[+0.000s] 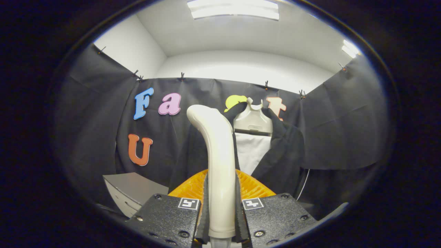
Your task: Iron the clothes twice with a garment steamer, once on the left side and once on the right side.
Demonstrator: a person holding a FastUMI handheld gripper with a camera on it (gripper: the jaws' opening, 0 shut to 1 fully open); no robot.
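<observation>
My gripper [221, 203] is shut on the garment steamer's cream handle [217, 151], which rises upright between the two fingers and curves left at its top. Beyond the handle a dark jacket [280, 151] hangs on a pale hanger head [253, 120], open at the front over a white board or shirt [251, 151]. The jacket's left half is partly hidden behind the handle. Both fingers [205, 210] press the handle's lower part.
An orange ribbed object [253, 187] lies just ahead of the fingers, below the jacket. A grey box-like unit [132, 191] stands to the left of the fingers. A thin white cord [303, 187] runs down beside the jacket on the right. Black cloth walls surround the booth.
</observation>
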